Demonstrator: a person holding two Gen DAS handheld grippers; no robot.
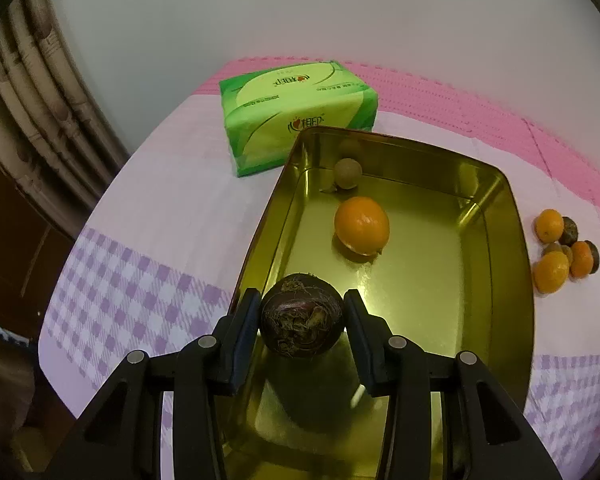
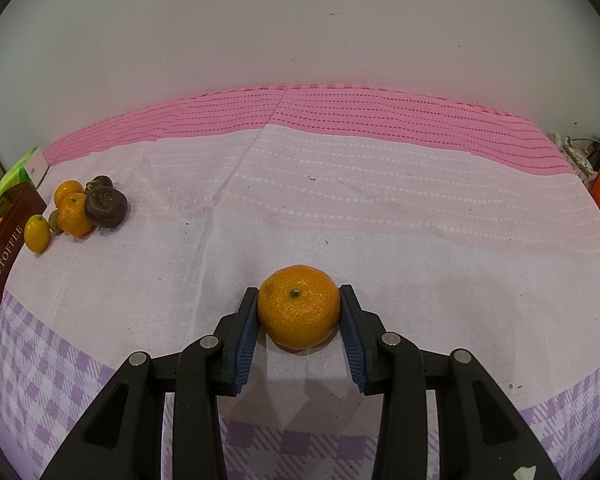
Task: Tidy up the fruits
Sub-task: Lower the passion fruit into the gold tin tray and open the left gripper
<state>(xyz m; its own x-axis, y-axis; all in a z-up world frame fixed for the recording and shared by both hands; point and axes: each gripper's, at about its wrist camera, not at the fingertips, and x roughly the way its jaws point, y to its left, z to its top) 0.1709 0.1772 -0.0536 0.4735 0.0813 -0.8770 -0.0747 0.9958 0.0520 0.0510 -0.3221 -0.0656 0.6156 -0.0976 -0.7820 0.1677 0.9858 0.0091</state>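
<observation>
— What has the left tool [image 1: 302,312] got?

— A dark, round, rooty thing, a water chestnut [image 1: 302,318] by the look of it. The pads are closed on its two sides, and the rough, hairy end faces back up the tool. It's squat more than long, so there's no real long axis to speak of.

— And where is it, relative to the tin?

— Directly over the near end of the gold tin [image 1: 516,248], just inside the near-left wall, with the tool pointing steeply down. The tin's long side runs away from the tool, near to far. I'd say a plain release would drop it inside.

— Anything in there already?

— An orange [image 1: 362,225] about the middle, and a small pale round fruit [image 1: 348,173] in the far-left corner. Both sit beyond the chestnut, well apart from it.

— The right tool [image 2: 299,308]?

— Gripping a mandarin [image 2: 299,306] side to side, stem up towards the camera, low over the cloth on the counter [image 2: 340,208]; whether it touches I can't tell. The tin's red side [image 2: 4,256] lies far off to its left, past the loose heap of fruit [image 2: 80,210]. So the left hand is the nearer one.
</observation>
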